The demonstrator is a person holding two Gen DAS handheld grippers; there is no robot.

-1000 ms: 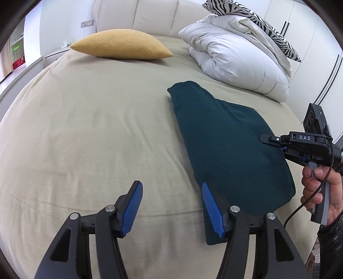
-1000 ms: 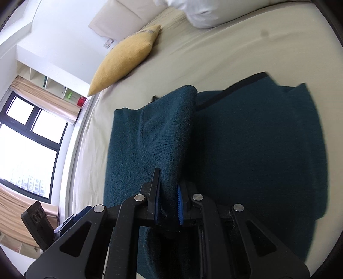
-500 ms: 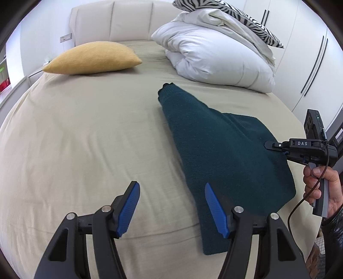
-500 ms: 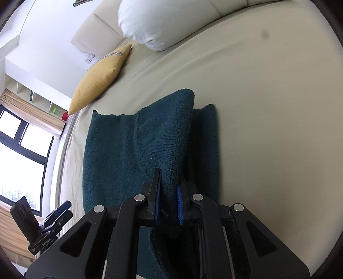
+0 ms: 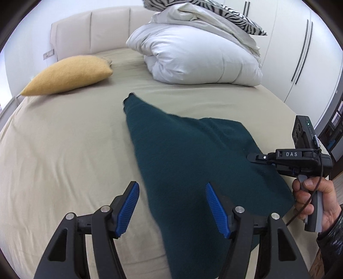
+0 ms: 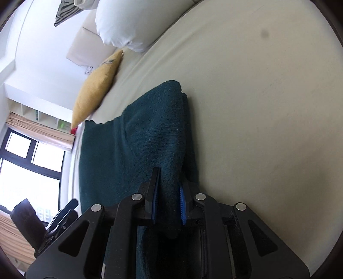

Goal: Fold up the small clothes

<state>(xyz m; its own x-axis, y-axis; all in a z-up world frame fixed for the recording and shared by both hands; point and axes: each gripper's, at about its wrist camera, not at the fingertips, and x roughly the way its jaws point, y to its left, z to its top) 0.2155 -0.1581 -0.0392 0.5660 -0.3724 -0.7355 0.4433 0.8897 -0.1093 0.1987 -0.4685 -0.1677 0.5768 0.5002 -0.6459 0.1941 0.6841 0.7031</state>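
Observation:
A dark green knitted garment point(image 5: 193, 154) lies folded lengthwise on the beige bed sheet point(image 5: 64, 139). My left gripper point(image 5: 170, 188) is open just above the garment's near edge, one finger over the cloth and the other over the sheet, and holds nothing. My right gripper point(image 5: 249, 156) reaches in from the right, held by a hand point(image 5: 317, 193), its tip on the garment's right side. In the right wrist view the right gripper point(image 6: 168, 199) has a raised fold of the garment point(image 6: 133, 139) between its blue pads while its jaws are opening. The left gripper point(image 6: 64, 212) shows at lower left.
A yellow pillow point(image 5: 68, 75) lies at the back left. A white duvet point(image 5: 203, 58) with a zebra-print pillow point(image 5: 235, 17) on top sits against the padded headboard point(image 5: 92, 30). White wardrobe doors point(image 5: 300, 53) stand on the right, a window point(image 6: 21, 171) beyond the bed's left side.
The right gripper carried its fold across, so the cloth spread out on its right side is now covered. Its pads have parted slightly. The left gripper shifted over the garment's near edge.

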